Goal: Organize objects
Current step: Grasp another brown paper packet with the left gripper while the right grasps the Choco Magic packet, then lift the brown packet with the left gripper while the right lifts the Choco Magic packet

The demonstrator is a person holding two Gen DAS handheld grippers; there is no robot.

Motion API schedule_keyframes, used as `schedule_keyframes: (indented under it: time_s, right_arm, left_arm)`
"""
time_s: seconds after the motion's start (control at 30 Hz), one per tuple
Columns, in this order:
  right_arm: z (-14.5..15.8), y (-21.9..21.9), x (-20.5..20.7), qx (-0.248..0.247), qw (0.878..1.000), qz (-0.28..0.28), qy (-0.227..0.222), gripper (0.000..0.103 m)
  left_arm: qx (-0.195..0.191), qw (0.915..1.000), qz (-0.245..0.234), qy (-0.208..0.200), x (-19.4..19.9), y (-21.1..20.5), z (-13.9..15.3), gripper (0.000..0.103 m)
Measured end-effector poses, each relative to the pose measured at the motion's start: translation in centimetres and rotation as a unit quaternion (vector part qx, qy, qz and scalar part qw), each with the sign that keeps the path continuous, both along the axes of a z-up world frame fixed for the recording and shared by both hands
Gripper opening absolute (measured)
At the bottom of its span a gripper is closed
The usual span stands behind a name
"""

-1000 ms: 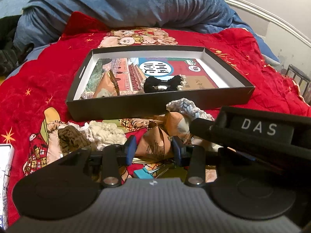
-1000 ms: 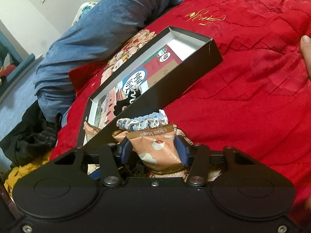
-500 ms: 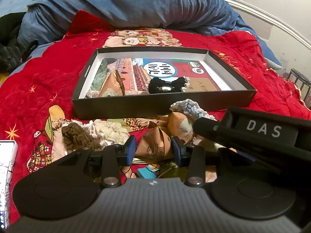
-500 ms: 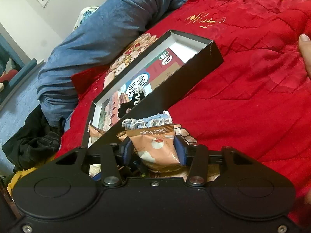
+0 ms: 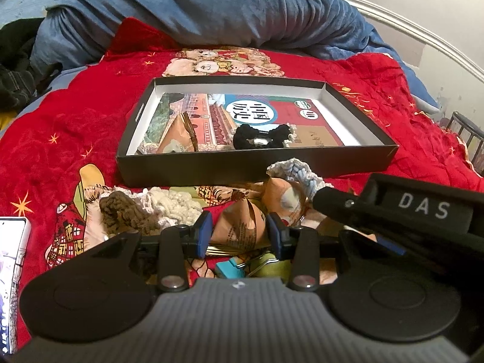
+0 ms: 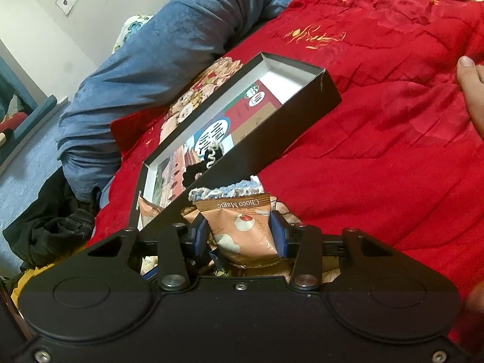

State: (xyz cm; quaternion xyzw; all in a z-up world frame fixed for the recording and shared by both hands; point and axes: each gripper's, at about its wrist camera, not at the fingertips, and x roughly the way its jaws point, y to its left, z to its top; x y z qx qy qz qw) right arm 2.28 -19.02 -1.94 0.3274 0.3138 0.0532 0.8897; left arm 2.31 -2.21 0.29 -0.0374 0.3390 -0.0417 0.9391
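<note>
left claw: clamped on a snack packet
right claw: clamped on another packet
box: holds one packet, black scrunchie
left: scrunchies, clips on bed

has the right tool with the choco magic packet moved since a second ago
Yes. The right tool, shut on the Choco Magic packet, has pulled slightly back and up from the black box, whose far corner now sits lower in view.
</note>
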Motion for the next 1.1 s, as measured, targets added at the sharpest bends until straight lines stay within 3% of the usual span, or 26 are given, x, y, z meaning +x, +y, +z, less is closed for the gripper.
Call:
schedule_keyframes:
  time_s: [1.1]
  right_arm:
    - [3.6,0.4,-0.8,-0.006,0.999,-0.001,-0.042,0.041]
  left_arm:
    - [-0.008,0.9998,-0.007,-0.020,-0.7,0.0,0.8,0.034]
